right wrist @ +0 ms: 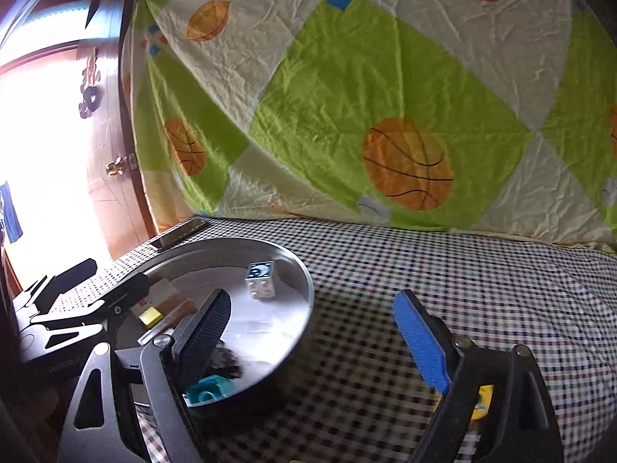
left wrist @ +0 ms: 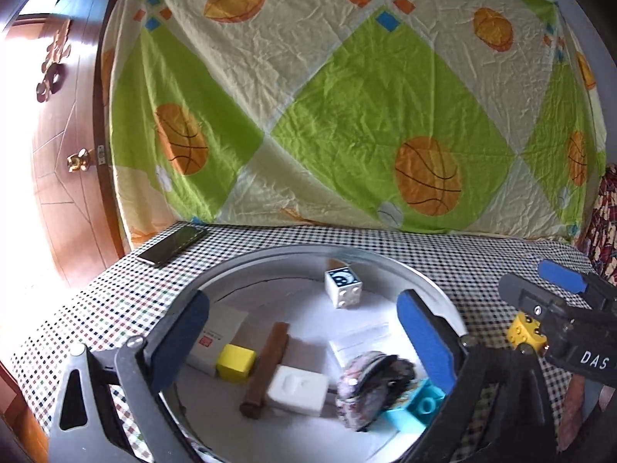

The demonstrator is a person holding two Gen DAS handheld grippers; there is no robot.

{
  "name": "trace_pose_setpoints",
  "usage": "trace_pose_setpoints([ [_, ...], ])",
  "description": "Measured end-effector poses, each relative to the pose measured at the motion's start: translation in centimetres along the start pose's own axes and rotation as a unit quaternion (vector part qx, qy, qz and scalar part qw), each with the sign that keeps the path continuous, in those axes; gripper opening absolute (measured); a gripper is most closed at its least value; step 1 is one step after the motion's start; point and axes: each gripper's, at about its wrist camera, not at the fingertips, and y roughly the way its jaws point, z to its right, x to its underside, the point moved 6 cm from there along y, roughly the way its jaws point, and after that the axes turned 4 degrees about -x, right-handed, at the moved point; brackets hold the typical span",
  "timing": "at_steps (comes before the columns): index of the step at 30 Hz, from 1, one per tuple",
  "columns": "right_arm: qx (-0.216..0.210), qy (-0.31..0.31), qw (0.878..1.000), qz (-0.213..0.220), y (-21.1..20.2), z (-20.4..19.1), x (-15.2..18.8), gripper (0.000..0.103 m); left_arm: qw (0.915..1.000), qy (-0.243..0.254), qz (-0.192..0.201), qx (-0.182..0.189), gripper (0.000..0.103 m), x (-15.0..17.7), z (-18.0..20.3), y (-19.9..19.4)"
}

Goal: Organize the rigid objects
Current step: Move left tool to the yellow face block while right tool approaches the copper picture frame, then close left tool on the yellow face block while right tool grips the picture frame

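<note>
Here, a round metal tray sits on a checkered tablecloth, holding a white brick, yellow cube, brown stick, white block, patterned pouch and teal brick. The left gripper hovers over the tray, jaws spread wide and empty. The right gripper, also spread, hangs beside the tray near a yellow brick lying on the cloth.
</note>
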Motion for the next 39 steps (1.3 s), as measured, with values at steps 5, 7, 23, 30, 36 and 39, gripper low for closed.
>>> trace_pose_setpoints([
  [5,0.114,0.005,0.993,0.005,-2.5,6.9,1.4,0.088,0.9977,0.042,-0.017,0.050,0.102,0.7,6.9,-0.1],
  [7,0.167,0.009,0.986,0.009,-3.3,9.6,1.7,0.088,0.9948,0.054,-0.039,0.077,0.102,1.2,9.8,0.2],
  [23,0.225,0.096,0.970,-0.005,-4.5,17.5,3.3,0.088,0.9762,0.127,-0.113,0.135,0.102,4.0,23.8,3.8],
  [30,0.234,0.117,0.965,0.001,-4.8,18.5,3.7,0.089,0.9721,0.137,-0.127,0.142,0.101,4.7,25.1,4.5],
  [36,0.241,0.121,0.963,0.004,-4.9,18.6,3.7,0.089,0.9657,0.151,-0.154,0.144,0.094,5.5,25.7,5.4],
  [39,0.245,0.121,0.962,0.002,-4.9,18.7,3.7,0.089,0.9634,0.147,-0.166,0.150,0.093,5.7,25.6,5.8],
])
